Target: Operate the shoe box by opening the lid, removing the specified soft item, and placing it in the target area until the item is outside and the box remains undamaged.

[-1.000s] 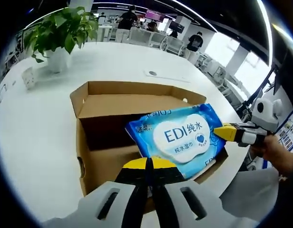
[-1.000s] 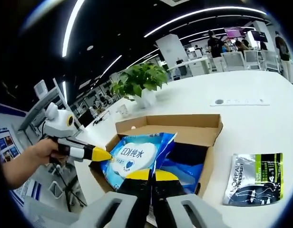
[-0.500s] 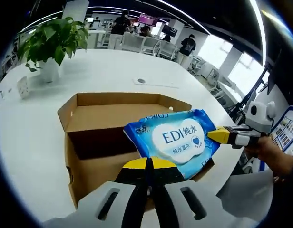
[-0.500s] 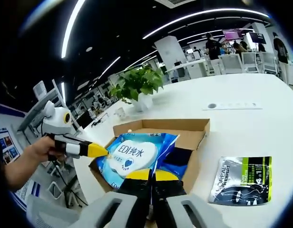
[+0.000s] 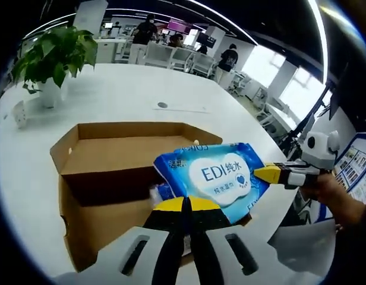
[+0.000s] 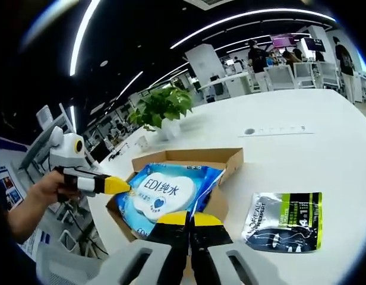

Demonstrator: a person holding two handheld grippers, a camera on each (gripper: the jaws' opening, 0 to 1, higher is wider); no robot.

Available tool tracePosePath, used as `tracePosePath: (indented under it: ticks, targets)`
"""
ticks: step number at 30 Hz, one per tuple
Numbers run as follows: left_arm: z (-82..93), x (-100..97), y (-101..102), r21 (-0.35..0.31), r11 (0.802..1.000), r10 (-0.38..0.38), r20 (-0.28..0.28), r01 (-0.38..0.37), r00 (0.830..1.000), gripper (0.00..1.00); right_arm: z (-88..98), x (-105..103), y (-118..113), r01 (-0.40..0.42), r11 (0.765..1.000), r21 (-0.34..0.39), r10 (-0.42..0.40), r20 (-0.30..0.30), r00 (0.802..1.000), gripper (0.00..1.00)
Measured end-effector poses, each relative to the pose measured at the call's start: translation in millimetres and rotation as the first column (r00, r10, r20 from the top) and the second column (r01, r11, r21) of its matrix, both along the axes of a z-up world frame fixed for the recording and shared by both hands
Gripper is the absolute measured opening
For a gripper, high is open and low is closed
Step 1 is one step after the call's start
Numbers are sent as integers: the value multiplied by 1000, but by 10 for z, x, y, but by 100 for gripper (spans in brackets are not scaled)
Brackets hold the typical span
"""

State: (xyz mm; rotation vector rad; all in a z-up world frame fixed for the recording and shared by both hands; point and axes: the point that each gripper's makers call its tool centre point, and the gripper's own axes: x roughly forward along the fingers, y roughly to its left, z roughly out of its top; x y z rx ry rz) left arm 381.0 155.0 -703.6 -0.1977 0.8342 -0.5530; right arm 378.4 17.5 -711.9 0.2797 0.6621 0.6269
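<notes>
Two grippers meet on one pack: your left gripper (image 5: pixel 186 205) and your right gripper (image 6: pixel 189 218) each have their yellow-tipped jaws pressed together on an edge of the blue wet-wipe pack (image 5: pixel 214 180), so you hold it from two sides. In the left gripper view the right gripper comes in from the right, a hand (image 5: pixel 340 199) behind it, its yellow tip touching the pack's right edge. In the right gripper view the left gripper enters from the left and touches the pack's left edge.

You can read "EDI" and the Chinese characters 纯水 on the pack's white cloud-shaped label, with a small blue heart beside them and smaller print below that is too fine to make out. The pack is glossy blue, soft, slightly crumpled, and tilted up over the near part of the open shoe box (image 5: pixel 106 172).

That box is plain brown cardboard, its lid folded back on the far side, standing on a white table (image 5: pixel 123 89). On the table right of the box, in the right gripper view, lies a flat sachet (image 6: pixel 283 221), dark with a lime-green band, printed "L'OREAL" and "MEN EXPERT". A potted plant (image 5: pixel 49 56) stands at the far left of the table.
</notes>
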Motion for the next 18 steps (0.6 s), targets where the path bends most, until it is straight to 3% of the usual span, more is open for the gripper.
tracePosePath:
  ticks: [18]
  targets:
    - [69, 68, -570, -32, 998, -51, 22, 52, 998, 0, 10, 15, -565, 65, 997, -28, -66, -8, 998, 0]
